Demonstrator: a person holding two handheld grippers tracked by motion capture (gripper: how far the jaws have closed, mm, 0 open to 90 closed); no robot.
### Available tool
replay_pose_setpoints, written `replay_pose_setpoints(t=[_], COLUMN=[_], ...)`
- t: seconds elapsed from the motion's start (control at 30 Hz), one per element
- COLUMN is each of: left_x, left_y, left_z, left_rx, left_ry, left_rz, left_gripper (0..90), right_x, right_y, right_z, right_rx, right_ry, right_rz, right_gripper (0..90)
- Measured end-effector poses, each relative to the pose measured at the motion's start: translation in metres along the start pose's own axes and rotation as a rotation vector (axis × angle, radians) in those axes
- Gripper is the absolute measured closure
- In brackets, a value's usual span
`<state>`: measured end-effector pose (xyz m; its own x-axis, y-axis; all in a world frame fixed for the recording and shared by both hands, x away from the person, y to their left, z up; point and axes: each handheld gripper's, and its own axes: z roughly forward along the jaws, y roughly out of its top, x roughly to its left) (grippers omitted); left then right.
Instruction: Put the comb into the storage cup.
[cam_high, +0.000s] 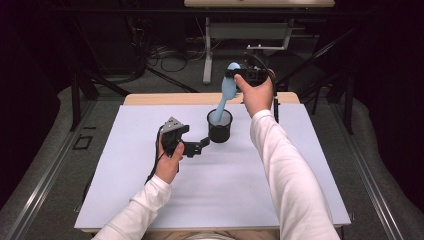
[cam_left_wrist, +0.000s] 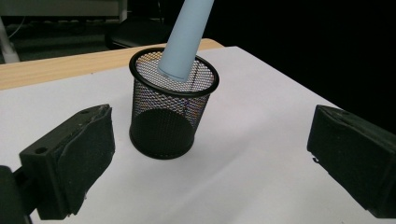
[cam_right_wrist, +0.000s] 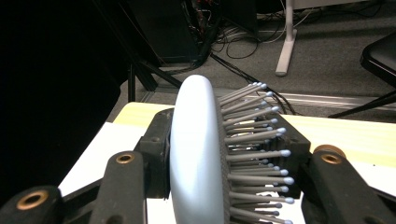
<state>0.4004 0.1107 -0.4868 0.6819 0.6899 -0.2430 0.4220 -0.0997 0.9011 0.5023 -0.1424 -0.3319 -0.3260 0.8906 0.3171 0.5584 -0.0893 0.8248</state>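
In the high view the left tongs (cam_high: 202, 145) rest low over the white table (cam_high: 125, 200), held in the person's left hand (cam_high: 169, 162), their tips pointing toward the black mesh cup (cam_high: 220, 127) and stopping just beside its base. The left gripper view shows their two padded jaws standing wide apart with nothing between them; the mesh cup (cam_left_wrist: 173, 112) stands upright on the table ahead of them, clear of both pads. A strip of bare wood edges the table at its far side.

The light blue hairbrush (cam_high: 227, 92) stands tilted in the cup: its handle end is down inside the mesh, near the far wall, and its head rises up and away to the right. In the left gripper view the handle (cam_left_wrist: 184, 39) slants out over the rim toward the top of the frame.

To the right, the right tongs (cam_high: 235, 75) are raised well above the table, held in the person's right hand (cam_high: 257, 95), and are closed on the brush head. In the right gripper view the hairbrush (cam_right_wrist: 196, 154) is clamped edge-on between the two pads, one pad against its smooth back and the other against the bristle side, with the grey, ball-tipped bristles (cam_right_wrist: 257, 144) sticking out to the right. Beyond the table lies grey floor with cables and a white table leg.
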Motion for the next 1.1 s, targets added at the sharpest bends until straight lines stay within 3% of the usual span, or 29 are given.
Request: replay_pose_setpoints(t=[1.1], left_x=[0.001], left_y=[0.0], left_z=[0.0], left_rx=[0.0], left_ry=[0.006], left_rz=[-0.006], left_gripper=[1.1], right_x=[-0.011], right_y=[-0.02], right_z=[0.02], right_rx=[0.011], right_ry=[-0.049], right_rz=[-0.028], right_gripper=[49.9])
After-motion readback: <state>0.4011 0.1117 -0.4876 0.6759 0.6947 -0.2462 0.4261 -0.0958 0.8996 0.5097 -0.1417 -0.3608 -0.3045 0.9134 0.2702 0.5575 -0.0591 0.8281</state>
